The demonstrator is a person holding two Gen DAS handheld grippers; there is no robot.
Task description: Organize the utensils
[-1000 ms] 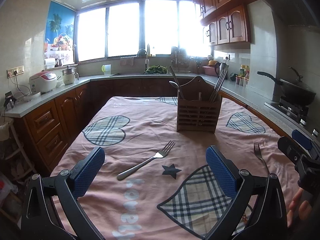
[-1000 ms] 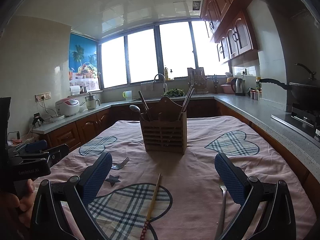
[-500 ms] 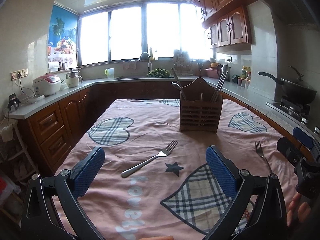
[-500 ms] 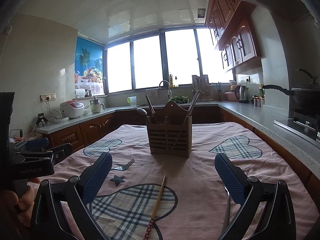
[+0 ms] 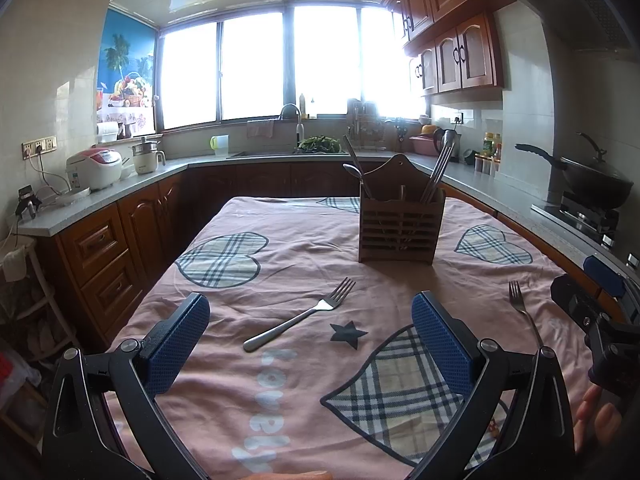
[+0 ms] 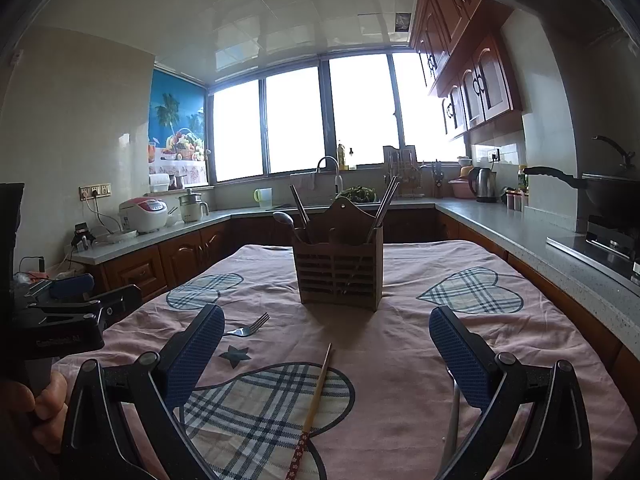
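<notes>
**A:** What lies on the desk (image 5: 248, 392), from left to right?

**B:** In the left wrist view, a pink cloth with plaid hearts covers it. The left tongs (image 5: 310, 344) fill the lower part of the frame, their two blue pads spread wide and released, nothing between them. Just above the gap, at centre, lies one steel fork (image 5: 300, 315), tines towards the upper right. A second fork (image 5: 524, 312) lies at the right, tines pointing up the frame. That makes two forks.

**A:** And the holder?

**B:** One slatted wooden utensil holder (image 5: 396, 226) stands upright above centre, well apart from both forks. A spoon and dark sticks rise from its left side, and a bunch of metal chopsticks leans out at its right.

**A:** What does the right wrist view add?

**B:** At the left edge, a hand (image 6: 36, 404) grips the other tool. The right tongs (image 6: 326, 344) sit low in the frame, also spread and released. Between their pads lies one wooden chopstick (image 6: 314, 404) with a patterned red end, pointing up towards the holder. A metal handle shows under the right pad; I cannot tell which utensil it is. The first fork peeks past the left pad.
</notes>
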